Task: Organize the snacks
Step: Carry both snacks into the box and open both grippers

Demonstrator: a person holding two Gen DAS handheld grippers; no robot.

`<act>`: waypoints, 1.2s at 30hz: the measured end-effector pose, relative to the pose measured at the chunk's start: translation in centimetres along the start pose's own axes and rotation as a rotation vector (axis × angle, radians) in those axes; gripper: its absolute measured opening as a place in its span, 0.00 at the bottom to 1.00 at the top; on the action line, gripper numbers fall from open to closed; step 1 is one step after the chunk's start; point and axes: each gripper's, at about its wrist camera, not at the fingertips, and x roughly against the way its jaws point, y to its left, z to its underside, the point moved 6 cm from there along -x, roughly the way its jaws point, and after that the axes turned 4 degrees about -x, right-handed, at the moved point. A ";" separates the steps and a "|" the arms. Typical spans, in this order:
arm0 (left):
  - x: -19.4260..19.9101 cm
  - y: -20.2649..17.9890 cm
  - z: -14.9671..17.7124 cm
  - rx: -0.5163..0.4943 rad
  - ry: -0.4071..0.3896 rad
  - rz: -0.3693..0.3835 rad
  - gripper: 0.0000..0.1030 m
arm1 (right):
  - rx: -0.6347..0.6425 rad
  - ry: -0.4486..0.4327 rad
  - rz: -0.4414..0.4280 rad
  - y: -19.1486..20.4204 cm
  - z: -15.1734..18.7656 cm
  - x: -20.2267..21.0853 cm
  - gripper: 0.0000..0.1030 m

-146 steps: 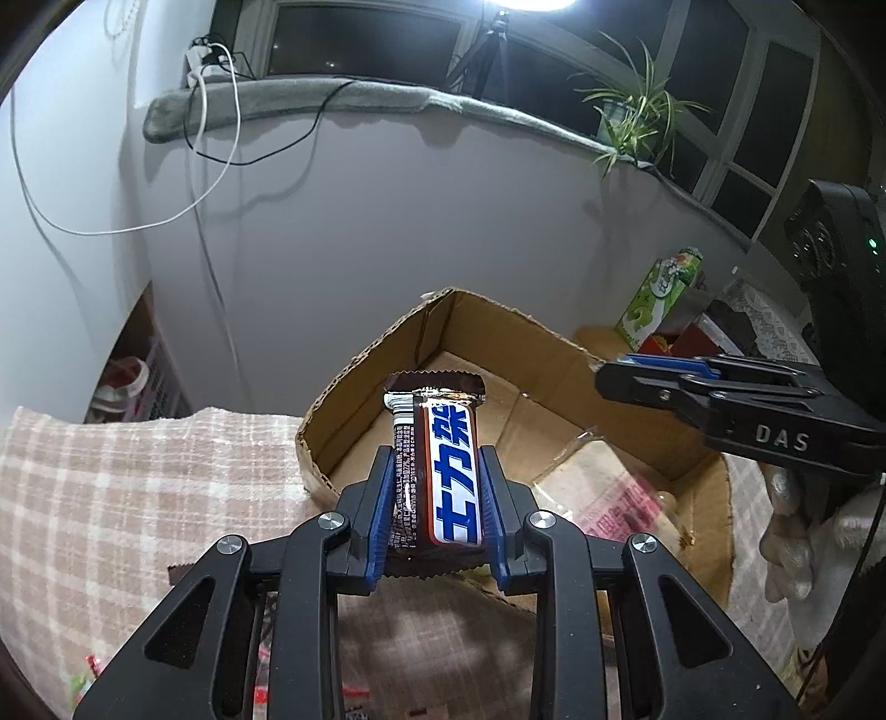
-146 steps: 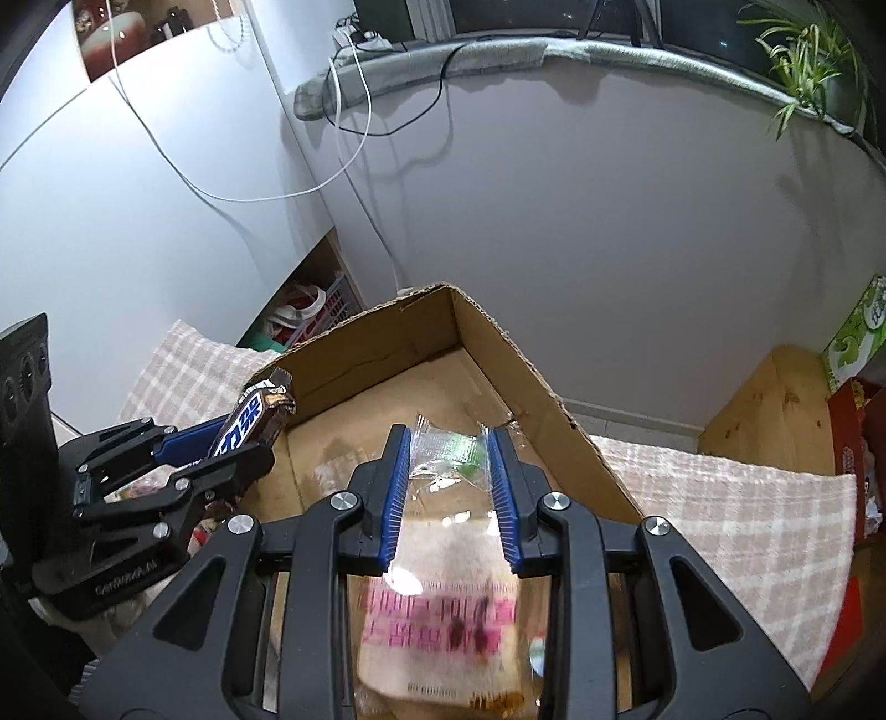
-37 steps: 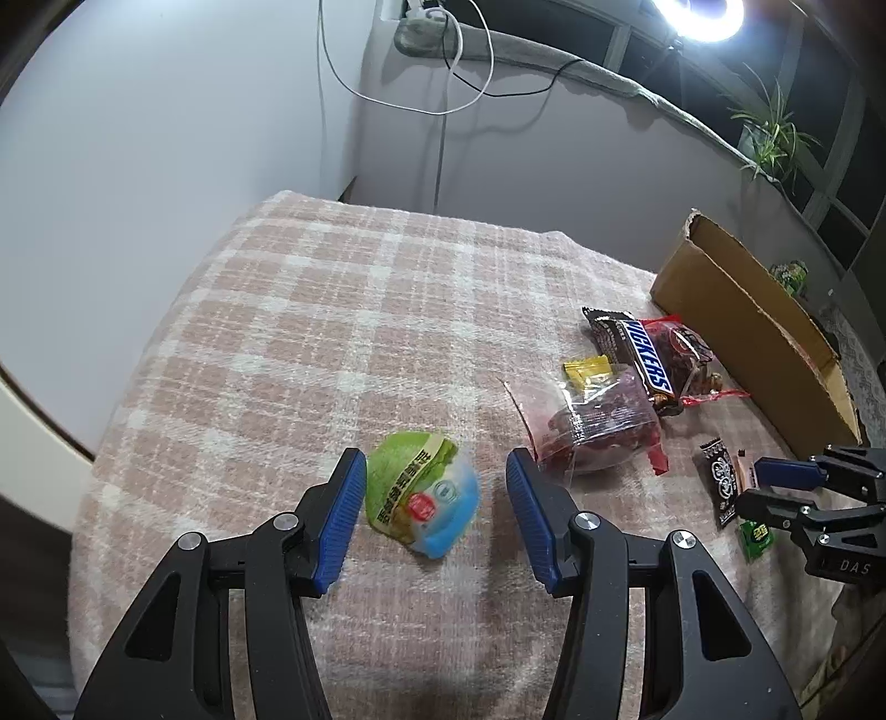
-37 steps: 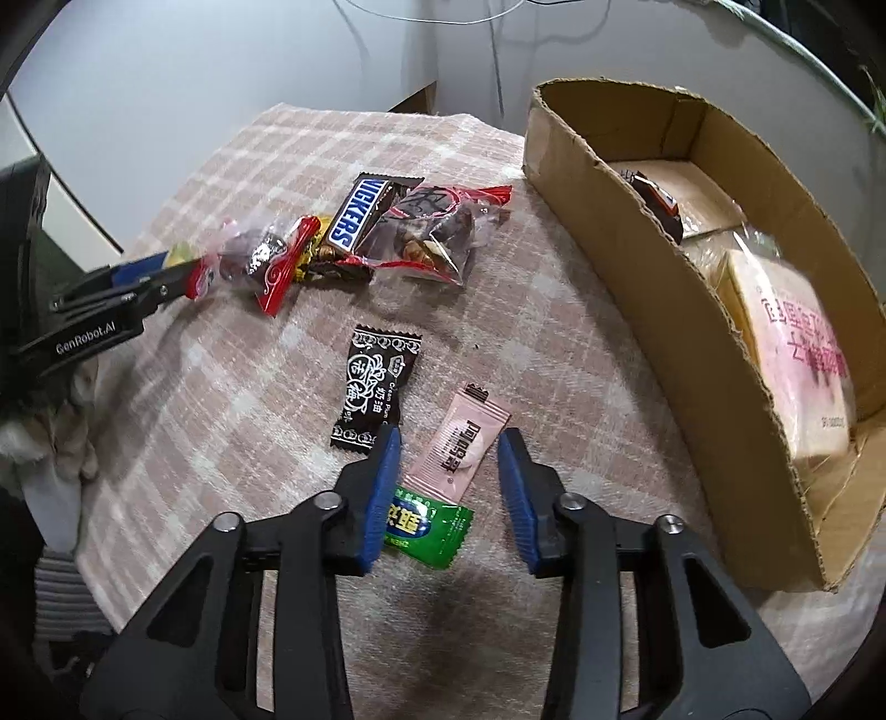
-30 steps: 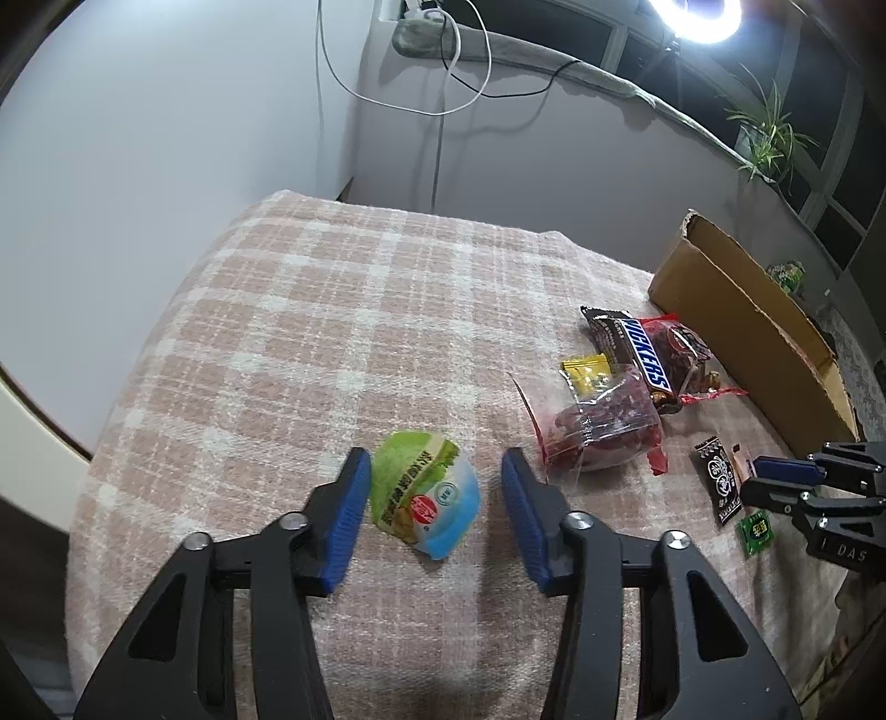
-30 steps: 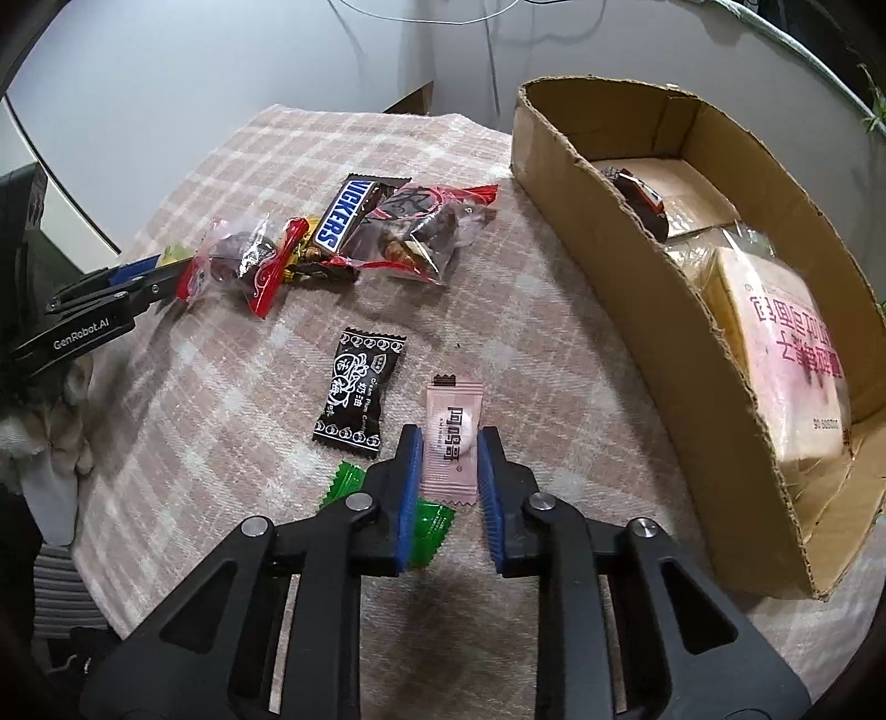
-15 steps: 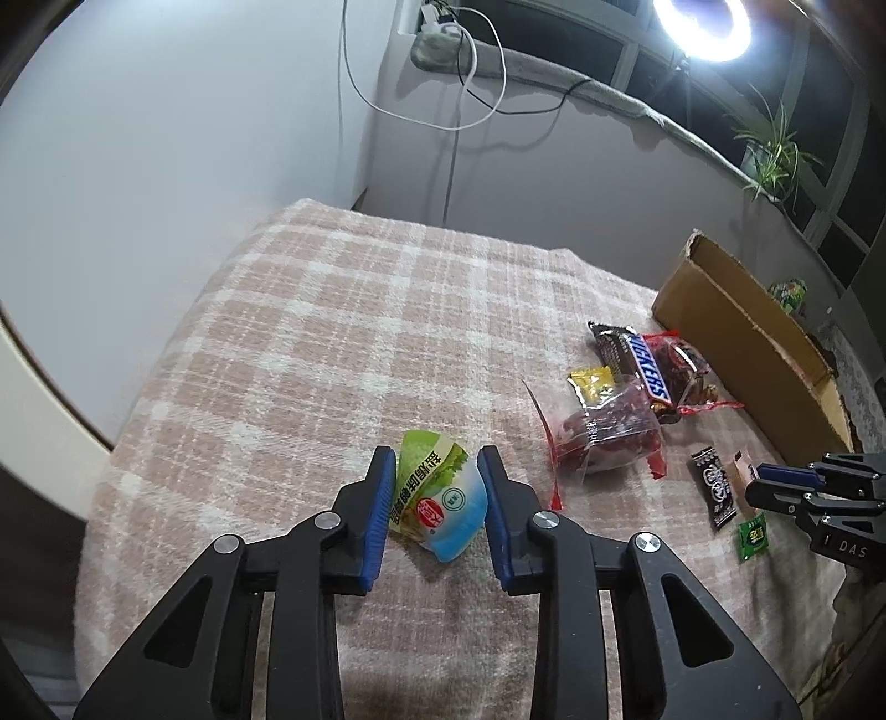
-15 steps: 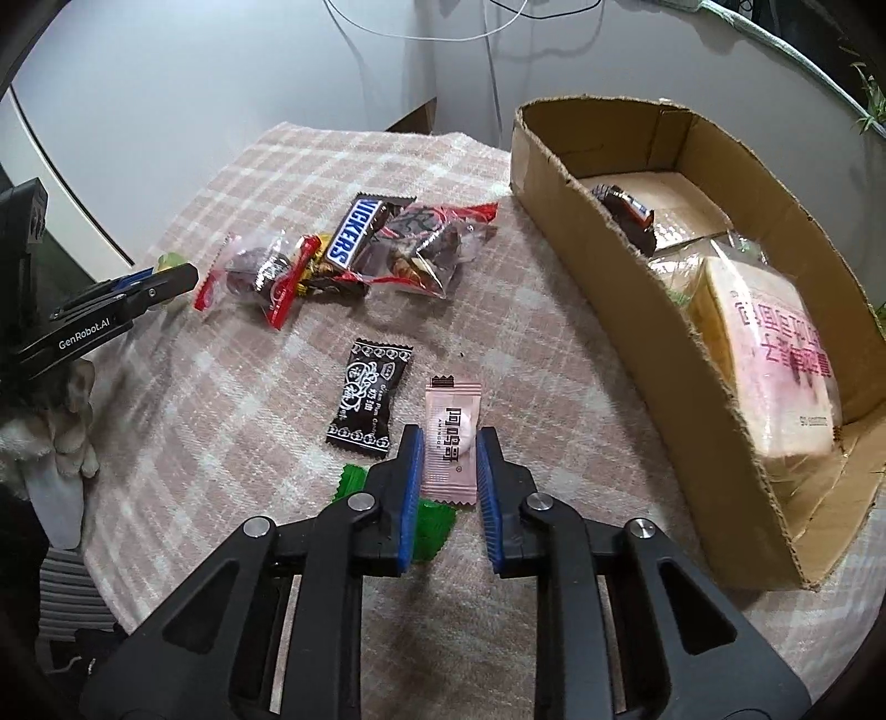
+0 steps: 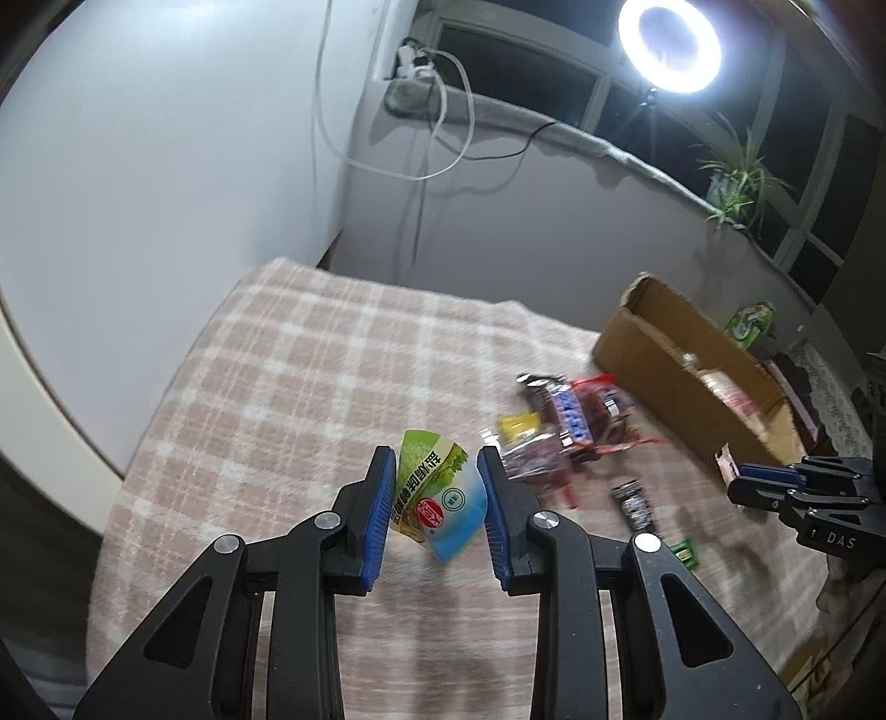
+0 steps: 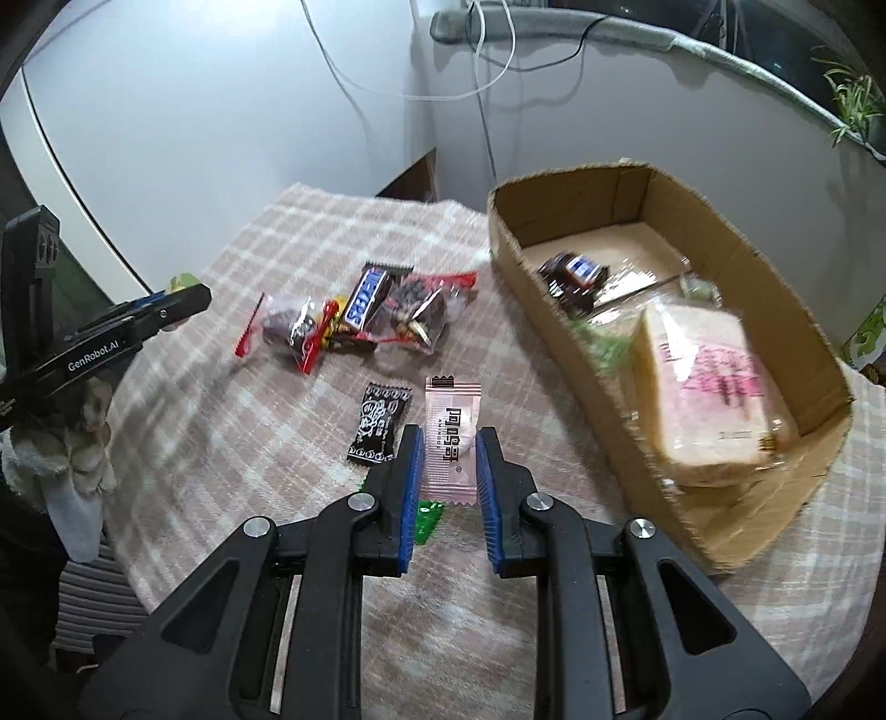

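My left gripper (image 9: 434, 471) is shut on a green and blue snack cup (image 9: 437, 495), held a little above the checked cloth. In the right wrist view my right gripper (image 10: 449, 443) is shut on a pink sachet (image 10: 451, 437), also lifted off the cloth. The cardboard box (image 10: 559, 327) stands to the right, with a wrapped bread loaf (image 10: 709, 387) and a chocolate bar (image 10: 576, 277) inside. The left gripper (image 10: 183, 299) shows at the left edge of that view. The right gripper (image 9: 742, 479) with the sachet's end shows at the right of the left wrist view.
Loose on the cloth lie a Snickers bar (image 10: 368, 299), two clear red-edged bags (image 10: 288, 327), a black sweet wrapper (image 10: 379, 423) and a green sachet (image 10: 426, 520). A ring light (image 9: 670, 44) and a plant (image 9: 736, 183) are at the window. The table edge curves at the left.
Both grippers have risen from the cloth with their snacks. The left one closed on the cup a second ago, and the right one kept its hold on the pink sachet.
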 end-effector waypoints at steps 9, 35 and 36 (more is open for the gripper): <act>-0.1 -4.0 -2.7 -0.040 -0.037 0.054 0.28 | -0.047 -0.054 0.036 -4.2 -1.2 3.4 0.19; -6.4 -18.2 -7.0 -0.168 -0.004 0.192 0.28 | -0.229 -0.059 0.131 -18.2 -2.4 3.3 0.19; -6.6 -18.6 -7.0 -0.171 -0.002 0.193 0.28 | -0.231 -0.056 0.130 -18.5 -2.5 3.2 0.19</act>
